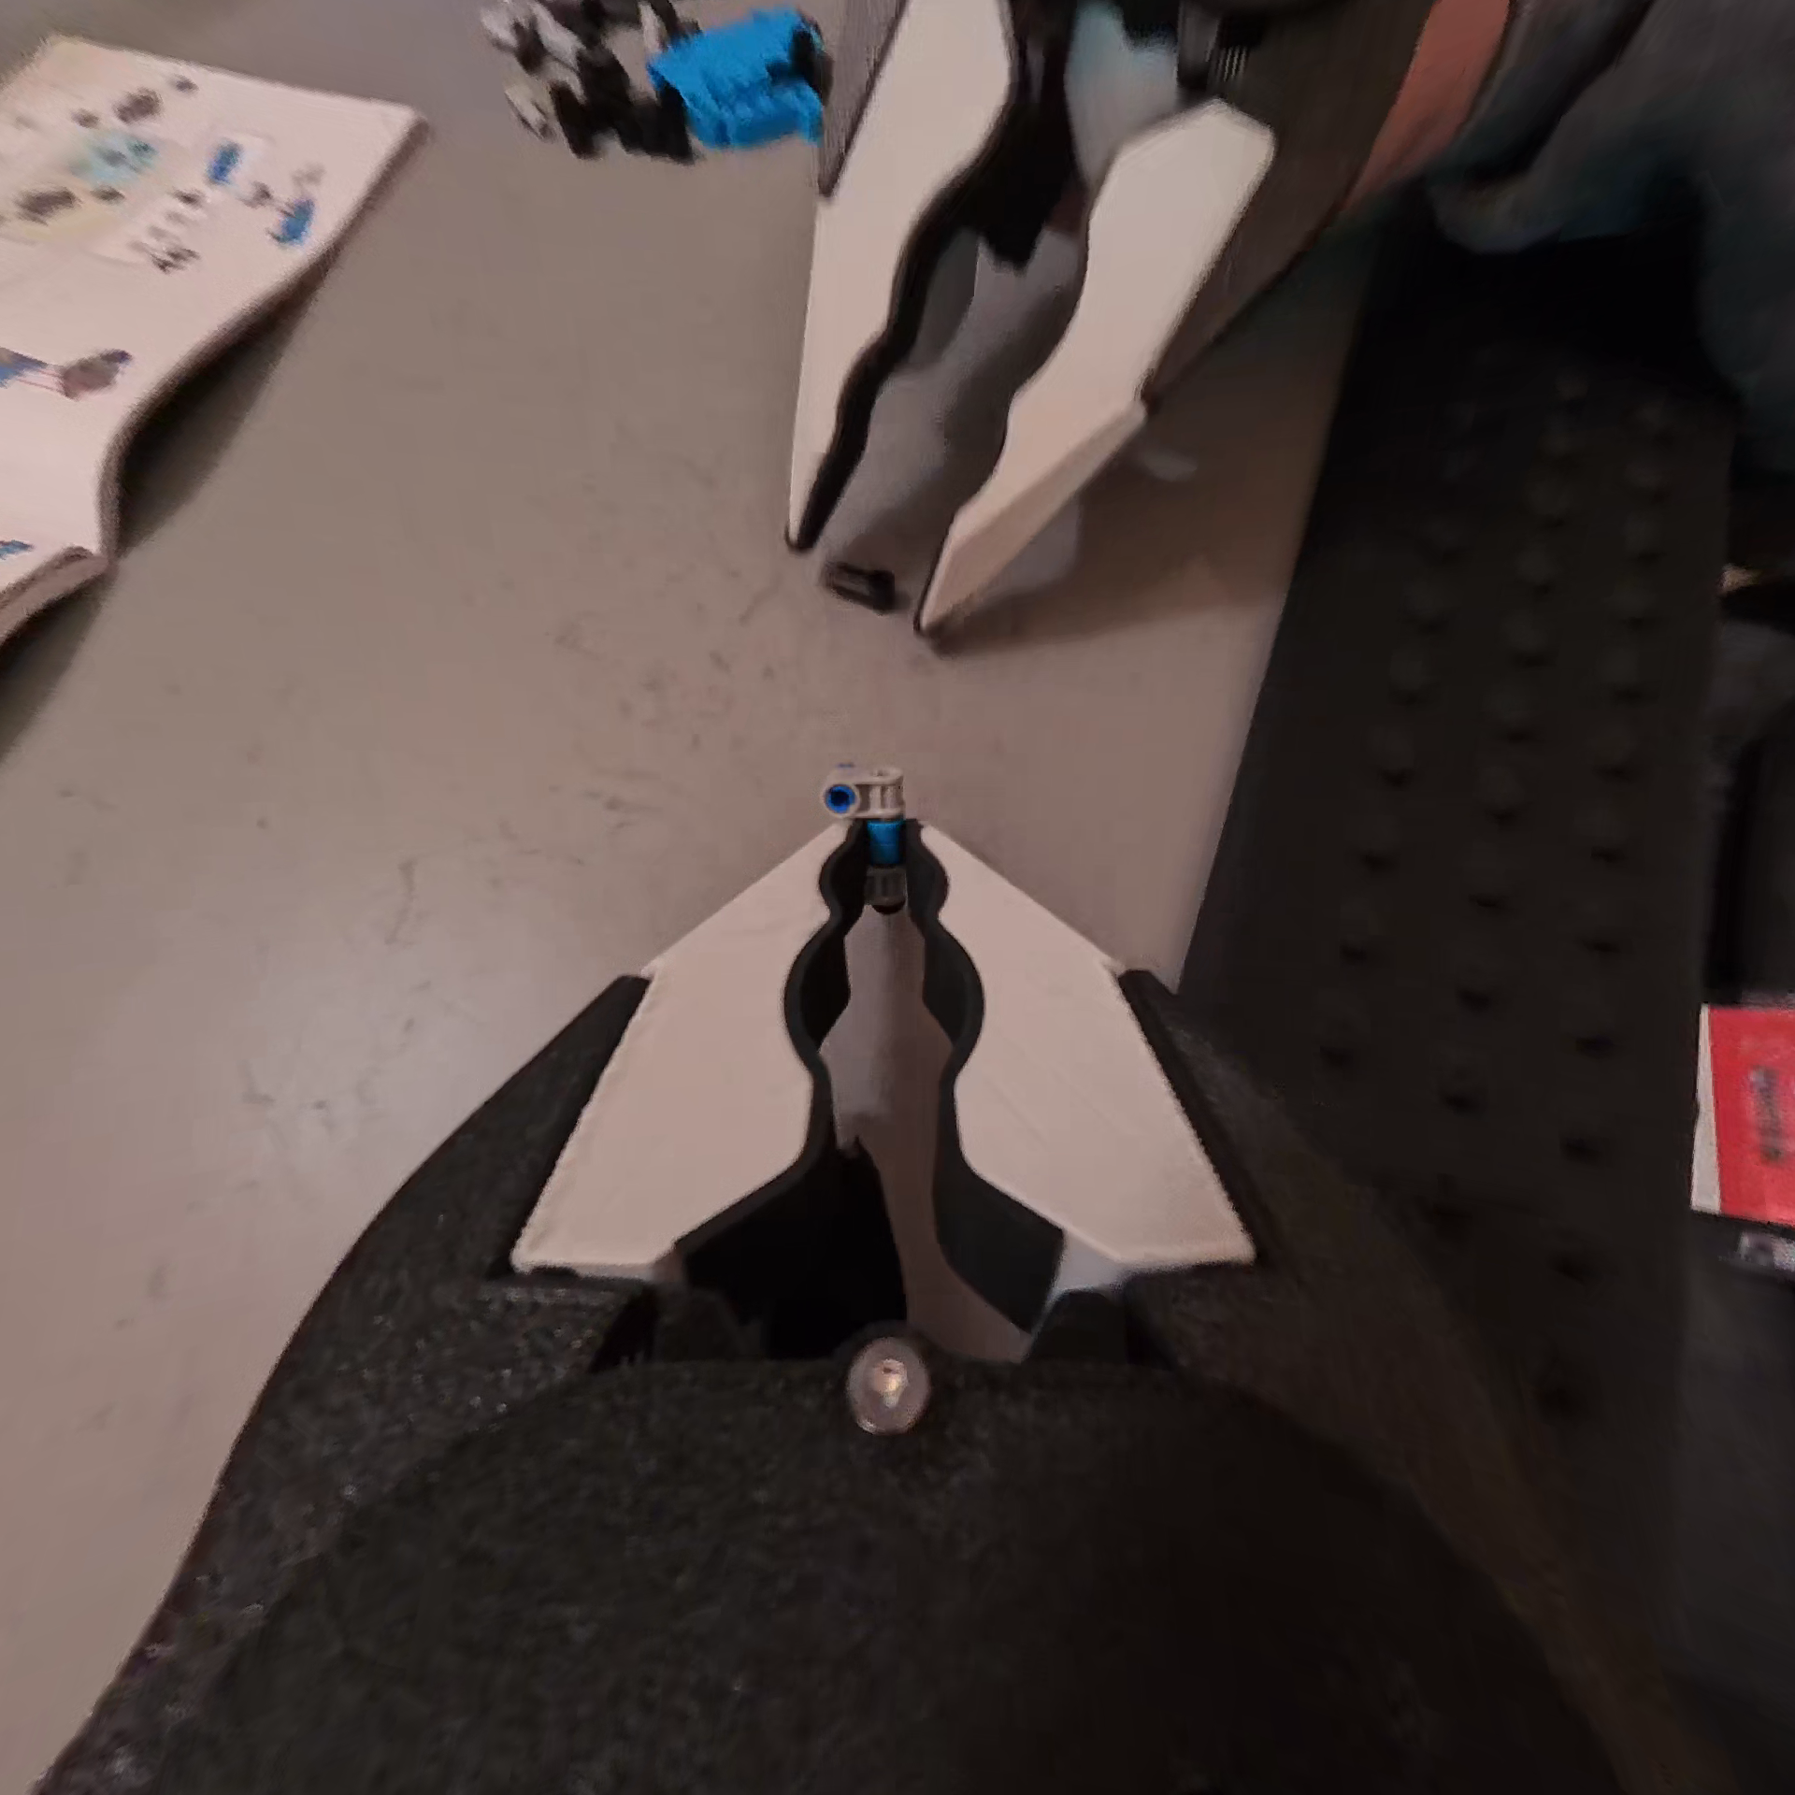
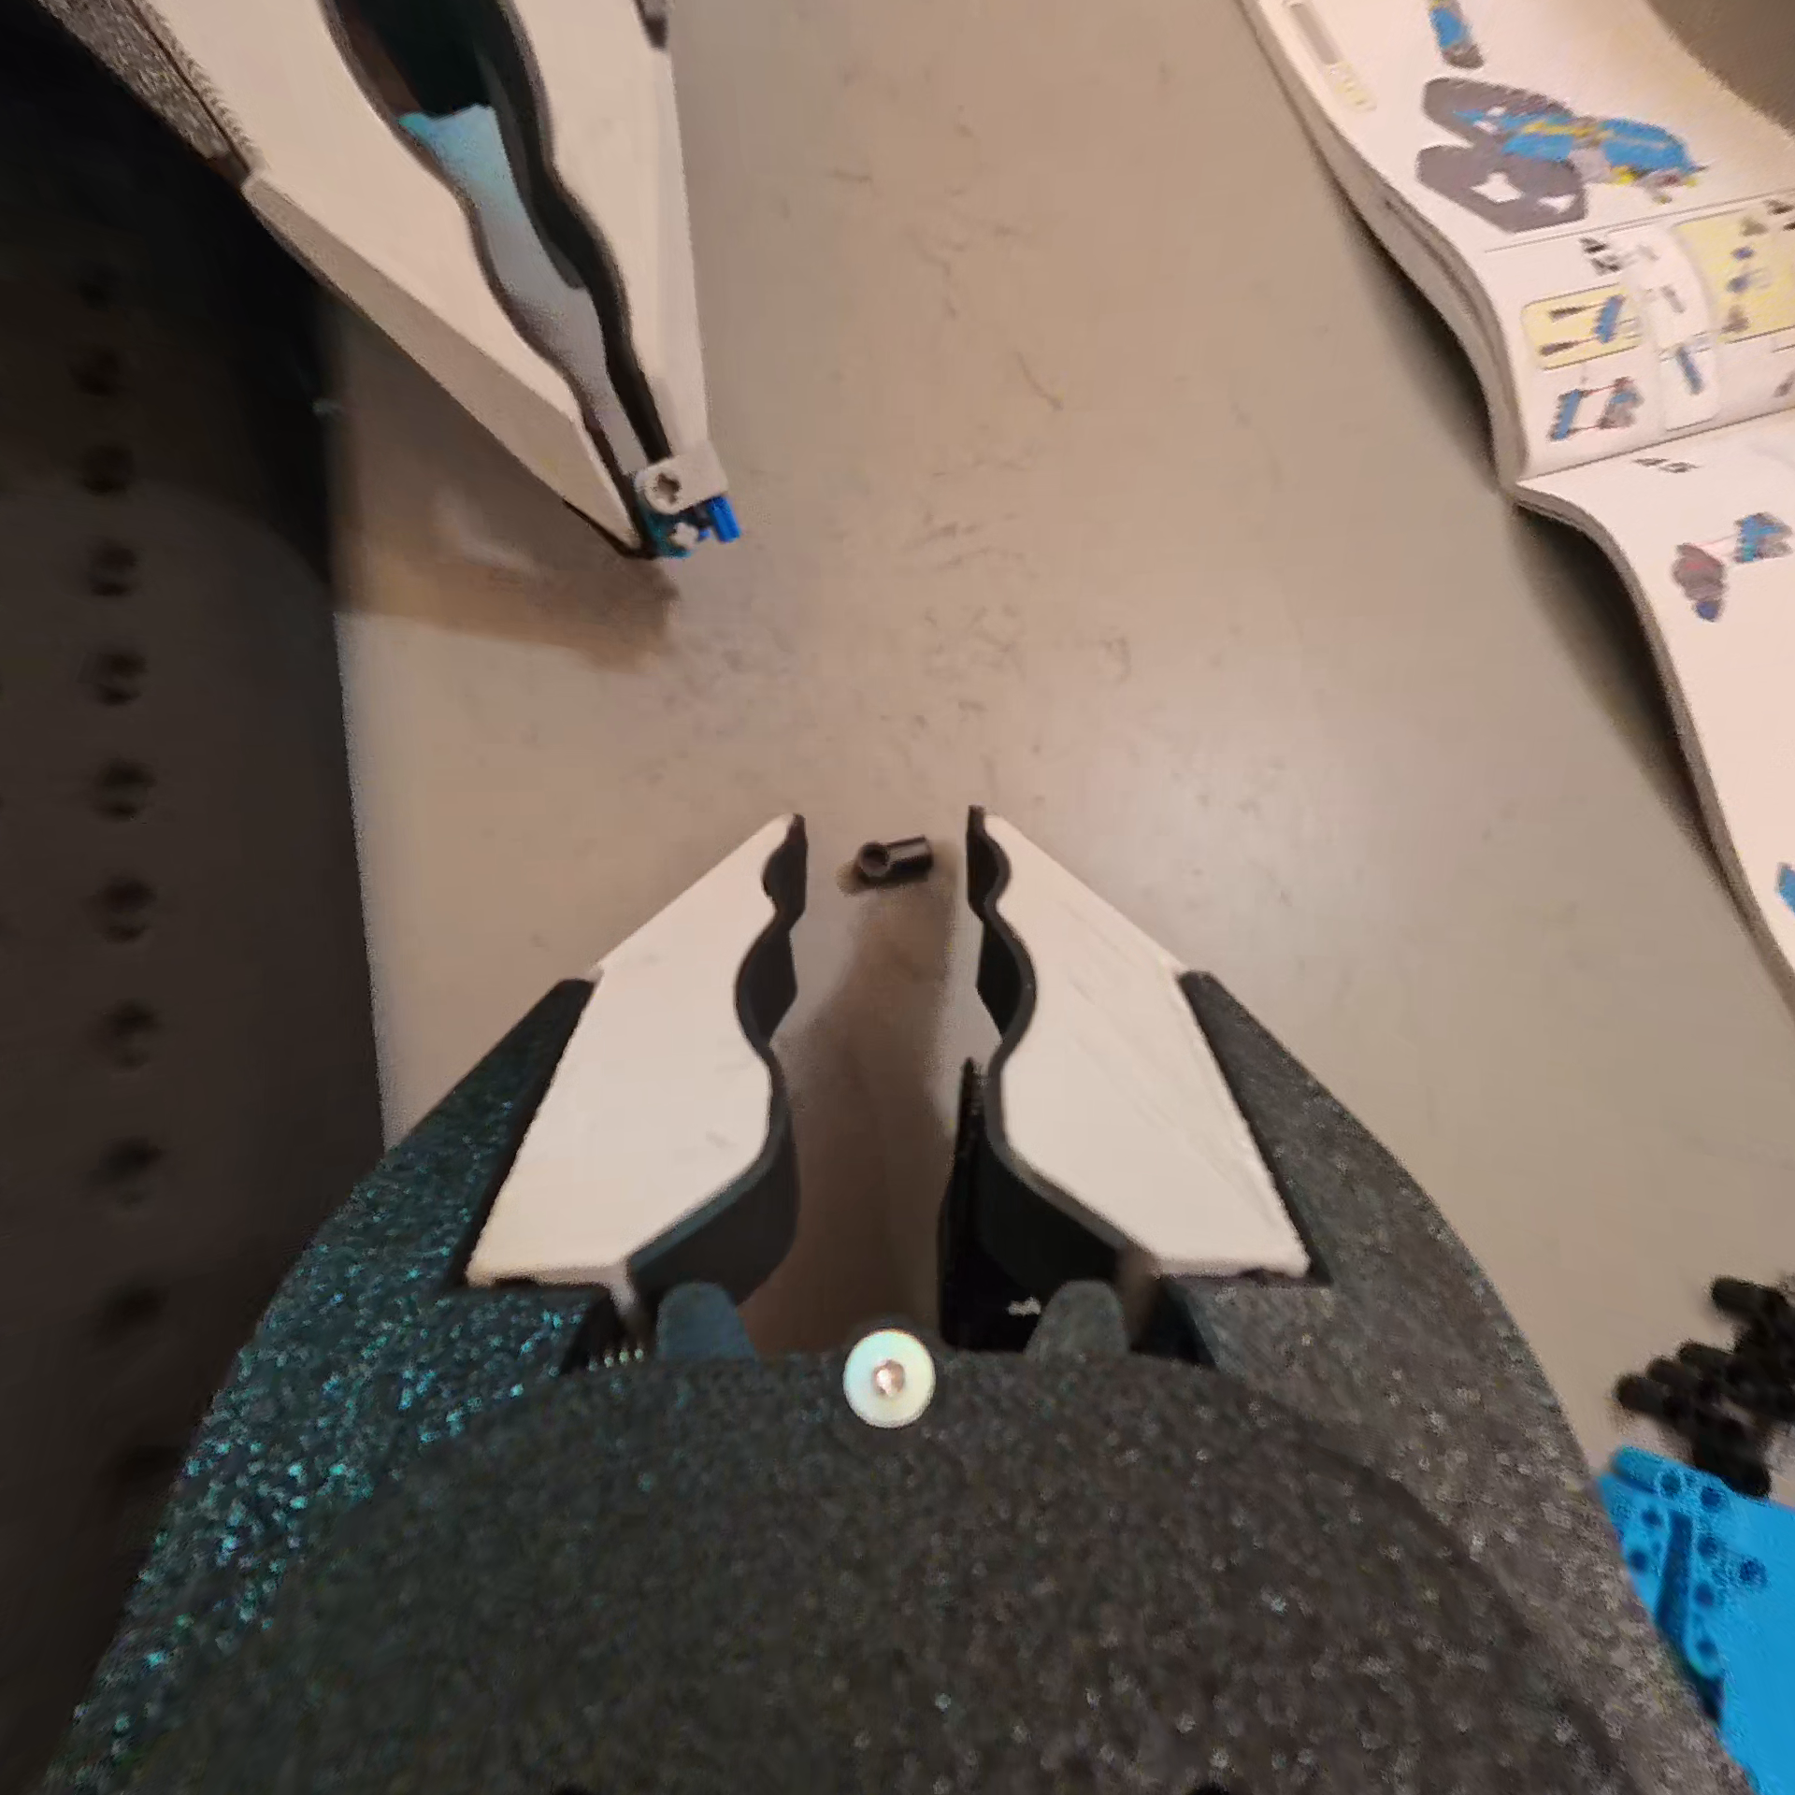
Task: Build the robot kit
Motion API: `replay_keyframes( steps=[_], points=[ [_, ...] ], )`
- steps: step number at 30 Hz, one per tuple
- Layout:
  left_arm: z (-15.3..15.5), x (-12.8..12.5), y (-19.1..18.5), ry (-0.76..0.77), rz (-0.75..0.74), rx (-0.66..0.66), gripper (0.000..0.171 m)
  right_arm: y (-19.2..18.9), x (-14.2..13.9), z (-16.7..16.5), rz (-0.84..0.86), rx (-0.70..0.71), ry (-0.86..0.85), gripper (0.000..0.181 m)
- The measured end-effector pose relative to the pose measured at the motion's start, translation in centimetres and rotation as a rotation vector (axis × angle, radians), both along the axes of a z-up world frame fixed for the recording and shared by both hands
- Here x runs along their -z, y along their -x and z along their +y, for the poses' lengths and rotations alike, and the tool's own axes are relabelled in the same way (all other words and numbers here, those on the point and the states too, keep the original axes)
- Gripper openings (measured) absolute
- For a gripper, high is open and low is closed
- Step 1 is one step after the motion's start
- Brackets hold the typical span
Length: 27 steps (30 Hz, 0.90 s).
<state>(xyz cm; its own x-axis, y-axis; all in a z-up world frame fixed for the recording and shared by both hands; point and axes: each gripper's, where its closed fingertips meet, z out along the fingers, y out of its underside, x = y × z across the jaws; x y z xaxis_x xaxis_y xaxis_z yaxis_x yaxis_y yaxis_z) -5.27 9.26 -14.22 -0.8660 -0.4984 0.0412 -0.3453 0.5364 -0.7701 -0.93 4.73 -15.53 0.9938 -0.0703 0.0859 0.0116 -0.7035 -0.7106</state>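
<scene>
The left gripper (image 1: 882, 855) is clenched on a small assembly (image 1: 869, 816): a blue pin with a black end pinched right at the fingertips, a grey connector standing proud just beyond them. The right gripper (image 2: 886, 845) is spread, its fingers straddling a little black bush (image 2: 896, 861) that lies on the tan table (image 2: 1068, 583) between the tips, touching neither pad as far as the right wrist view shows.

Off to the outer side of the right gripper's fingers lies an open instruction booklet (image 2: 1603, 291); loose black and blue parts (image 1: 680, 83) sit well beyond the left fingertips.

The risks, as I judge them: the bush is a tiny cylinder on its side, so an uneven squeeze could roll or flick it away — and the pin is held only at the very tips, so any knock could twist it loose.
</scene>
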Motion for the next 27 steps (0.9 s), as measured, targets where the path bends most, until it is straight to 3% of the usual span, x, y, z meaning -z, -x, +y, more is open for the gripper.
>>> replay_keyframes(
  steps=[5, 12, 13, 14, 17, 22, 27],
  points=[
    [-0.2, 0.1, 0.8, -0.059, 0.03, 0.056, 0.006, 0.9, 0.7, -0.8, 0.143, 0.058, -0.005, 0.023],
    [0.6, 1.0, 1.8, -0.155, 0.105, 0.086, 0.007, 0.9, 0.7, 0.7, 0.116, 0.003, -0.012, 0.023],
    [0.8, 1.0, 1.8, -0.167, 0.103, 0.083, 0.007, 1.2, 0.7, 0.8, 0.119, -0.019, -0.012, 0.018],
    [0.9, 1.0, 1.7, -0.179, 0.1, 0.078, 0.007, 1.5, 0.7, 0.9, 0.116, -0.045, -0.006, 0.0],
    [1.1, 1.1, 1.9, -0.216, 0.097, 0.089, 0.007, 2.3, 0.3, 1.3, 0.024, -0.104, 0.001, 0.0],
    [1.0, 1.1, 3.7, -0.32, 0.133, 0.167, 0.007, 4.4, 0.1, 2.5, 0.043, -0.196, -0.015, 0.0],
    [0.8, 1.5, 4.6, -0.315, 0.178, 0.194, 0.007, 4.0, -1.9, 0.5, 0.077, -0.212, -0.1, 0.023]
  ],
)
